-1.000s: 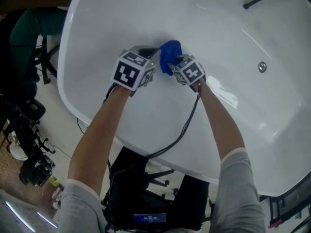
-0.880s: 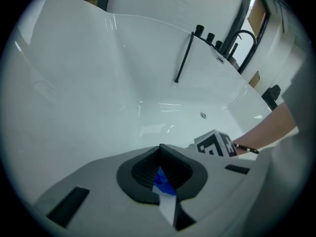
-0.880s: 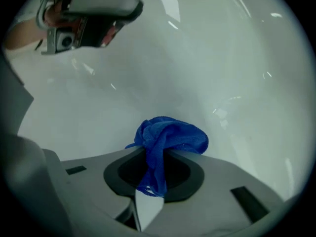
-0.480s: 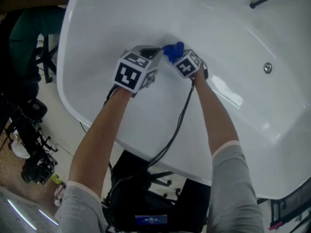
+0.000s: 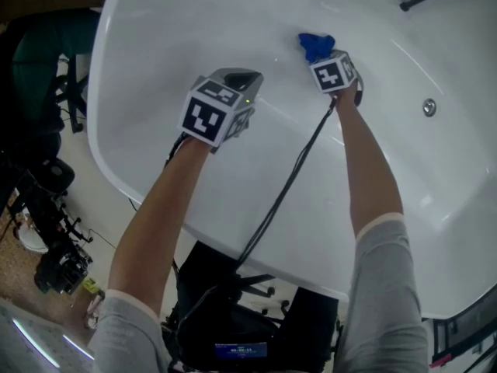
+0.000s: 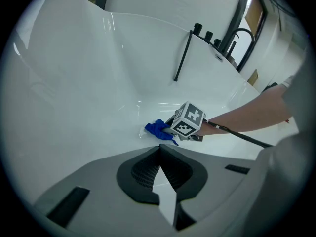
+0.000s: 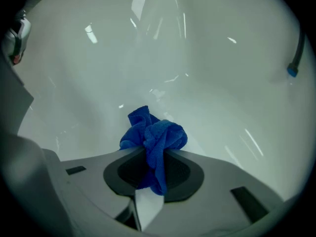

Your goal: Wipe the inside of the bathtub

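Right claw [image 5: 320, 54] is clamped on a bunched blue cloth [image 5: 314, 43]. The jaws pinch it through the middle, so a rounded wad sticks out ahead of the tips. That grip puts soft cloth, not hard plastic, against the bathtub [image 5: 155, 22]. In the right gripper view the wad [image 7: 155, 131] bulges out at 12 o'clock from the claw [image 7: 154, 154], and a tail of cloth hangs back between the jaws toward 6 o'clock.

In the head view the cloth lies on the sloping inner wall, at about 1 o'clock from the left claw [image 5: 237, 80]. The drain [image 5: 429, 107] is well apart from it, at about 4 o'clock. The cloth looks to be against the white surface, and the right arm is stretched out, likely to reach the far part of the wall.

In the left gripper view, the left claw [image 6: 160, 154] has its jaws together at the tips with nothing between them. It is held over the near wall, at about 8 o'clock from the cloth, and seems parked there out of the wiping path. Whether it touches the tub I cannot tell.
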`<action>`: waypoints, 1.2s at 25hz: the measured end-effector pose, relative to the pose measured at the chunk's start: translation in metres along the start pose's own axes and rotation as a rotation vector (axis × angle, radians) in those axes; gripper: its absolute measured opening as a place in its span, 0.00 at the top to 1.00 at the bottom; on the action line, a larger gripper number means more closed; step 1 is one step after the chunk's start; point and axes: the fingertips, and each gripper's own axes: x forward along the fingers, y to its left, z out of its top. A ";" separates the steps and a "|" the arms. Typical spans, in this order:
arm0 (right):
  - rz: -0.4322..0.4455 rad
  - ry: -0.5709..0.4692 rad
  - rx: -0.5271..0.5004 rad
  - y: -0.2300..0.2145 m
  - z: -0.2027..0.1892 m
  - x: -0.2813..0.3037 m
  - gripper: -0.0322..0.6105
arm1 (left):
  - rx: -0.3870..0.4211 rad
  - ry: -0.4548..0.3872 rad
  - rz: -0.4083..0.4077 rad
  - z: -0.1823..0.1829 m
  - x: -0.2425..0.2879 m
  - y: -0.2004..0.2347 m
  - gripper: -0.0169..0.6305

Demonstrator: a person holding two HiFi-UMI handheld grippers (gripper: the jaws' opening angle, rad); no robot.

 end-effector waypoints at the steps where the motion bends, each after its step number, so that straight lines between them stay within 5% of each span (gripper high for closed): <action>1: -0.038 -0.014 0.003 -0.007 0.005 -0.004 0.82 | 0.002 -0.001 0.001 0.001 0.000 0.000 0.97; 4: -0.061 -0.061 0.023 -0.012 0.010 -0.012 0.82 | -0.002 -0.010 0.008 0.004 -0.001 0.003 0.97; 9: 0.059 -0.197 0.031 -0.004 0.012 -0.049 0.82 | -0.011 -0.026 0.014 0.014 0.000 0.003 0.97; 16: -0.023 0.017 0.004 -0.022 -0.049 -0.012 0.82 | -0.004 -0.029 0.013 0.009 -0.001 0.000 0.97; 23: 0.053 0.027 0.026 0.021 -0.033 -0.003 0.83 | -0.001 -0.021 0.022 0.006 -0.002 0.003 0.97; 30: 0.166 -0.015 -0.177 0.073 -0.021 -0.011 0.83 | 0.000 -0.021 0.022 0.008 -0.001 -0.002 0.97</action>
